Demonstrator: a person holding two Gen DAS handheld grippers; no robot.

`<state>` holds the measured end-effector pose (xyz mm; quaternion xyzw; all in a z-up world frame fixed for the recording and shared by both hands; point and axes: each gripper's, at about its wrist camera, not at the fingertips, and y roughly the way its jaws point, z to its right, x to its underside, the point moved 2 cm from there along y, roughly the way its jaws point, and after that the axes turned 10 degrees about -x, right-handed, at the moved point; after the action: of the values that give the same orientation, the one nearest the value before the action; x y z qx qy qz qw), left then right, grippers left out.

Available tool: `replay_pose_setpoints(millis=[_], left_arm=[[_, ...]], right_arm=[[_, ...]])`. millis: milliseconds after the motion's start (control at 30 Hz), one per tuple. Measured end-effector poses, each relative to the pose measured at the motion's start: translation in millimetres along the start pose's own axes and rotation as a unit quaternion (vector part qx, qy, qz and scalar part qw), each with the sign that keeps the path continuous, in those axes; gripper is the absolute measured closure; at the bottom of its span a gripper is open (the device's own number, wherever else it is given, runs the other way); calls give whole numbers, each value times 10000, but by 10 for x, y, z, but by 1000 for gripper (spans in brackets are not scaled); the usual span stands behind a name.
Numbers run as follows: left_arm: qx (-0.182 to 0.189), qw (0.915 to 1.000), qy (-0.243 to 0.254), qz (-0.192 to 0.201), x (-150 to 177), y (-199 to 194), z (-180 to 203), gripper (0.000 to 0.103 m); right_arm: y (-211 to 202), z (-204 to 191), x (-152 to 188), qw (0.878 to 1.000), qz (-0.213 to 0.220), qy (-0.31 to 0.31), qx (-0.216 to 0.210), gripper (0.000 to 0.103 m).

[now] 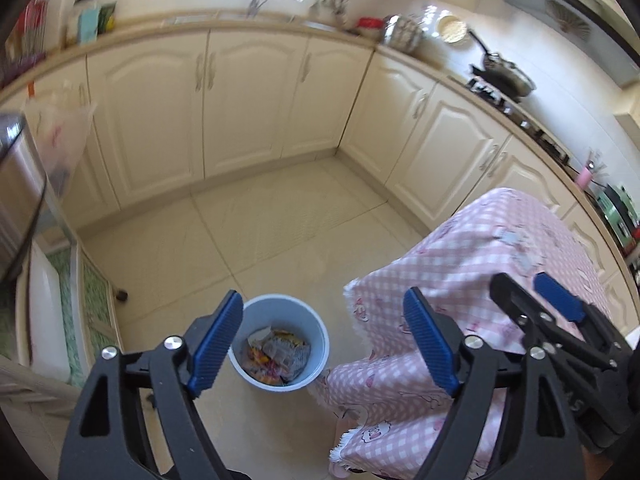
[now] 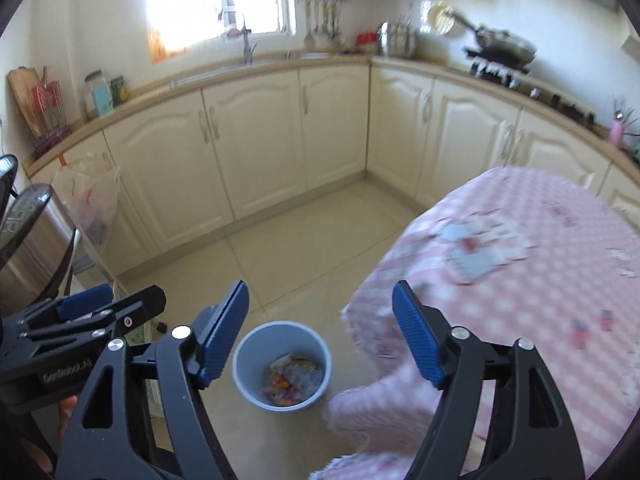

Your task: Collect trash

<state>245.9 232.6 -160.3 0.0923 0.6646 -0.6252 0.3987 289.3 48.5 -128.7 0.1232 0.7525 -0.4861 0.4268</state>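
A light blue trash bin (image 1: 280,344) stands on the tiled floor beside the table and holds crumpled wrappers (image 1: 278,354). It also shows in the right wrist view (image 2: 282,364). My left gripper (image 1: 324,344) is open and empty, high above the bin. My right gripper (image 2: 320,336) is open and empty, also above the bin. The right gripper shows at the right of the left wrist view (image 1: 536,300). The left gripper shows at the left of the right wrist view (image 2: 96,308). Pieces of paper trash (image 2: 476,248) lie on the pink checked tablecloth (image 2: 540,300), blurred.
Cream cabinets (image 1: 240,100) line the far walls under a counter with a sink, pots and a pan on the stove (image 2: 500,50). A plastic bag (image 2: 94,204) hangs at the left. A steel appliance (image 1: 16,184) stands at the left edge.
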Motion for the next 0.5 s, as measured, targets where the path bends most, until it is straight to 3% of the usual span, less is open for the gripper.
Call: replay_pose_setpoints(millis=[267,500], left_arm=[[97,9953,603,756,134,-936,495,15],[246,9861,975,1323,380,-1661,815,13]], right_arm=[[-1133,185,144,9947,874,-44,535,14],[-1904,300,400,9865,1441,59,780,8]])
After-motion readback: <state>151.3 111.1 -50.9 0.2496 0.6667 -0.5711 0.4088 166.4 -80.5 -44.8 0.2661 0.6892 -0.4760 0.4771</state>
